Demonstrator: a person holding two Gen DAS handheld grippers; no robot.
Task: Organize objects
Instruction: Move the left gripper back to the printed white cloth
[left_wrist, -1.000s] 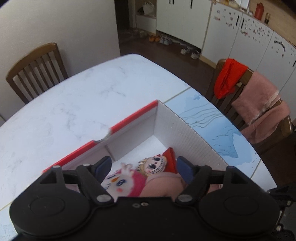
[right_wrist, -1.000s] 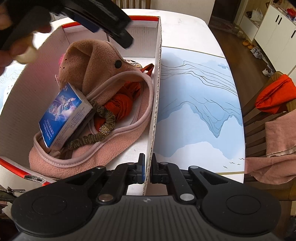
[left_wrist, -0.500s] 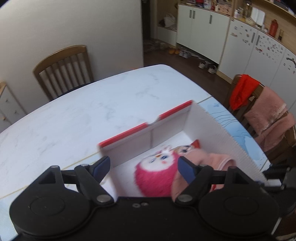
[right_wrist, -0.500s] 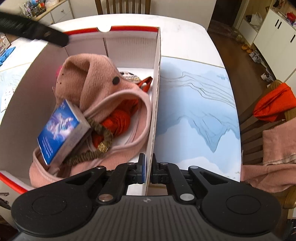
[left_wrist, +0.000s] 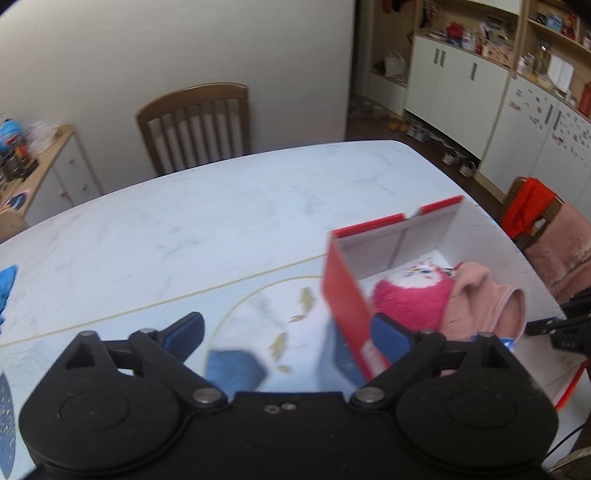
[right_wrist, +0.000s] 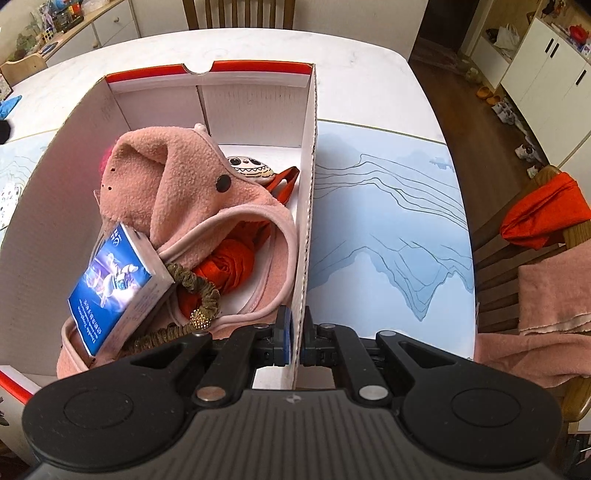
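Box (right_wrist: 207, 110) on the table (left_wrist: 221, 206), its right wall pinched by the right gripper (right_wrist: 294, 343). The left gripper (left_wrist: 286, 328) hangs empty, fingers spread, the box off to its right, a small blue object (left_wrist: 234, 369) lying nearest between its fingers.

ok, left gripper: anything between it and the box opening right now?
Yes. The left gripper is open and empty, outside the box, with the box's red side wall between its fingers and the pink plush inside. The right gripper is shut on the opposite wall.
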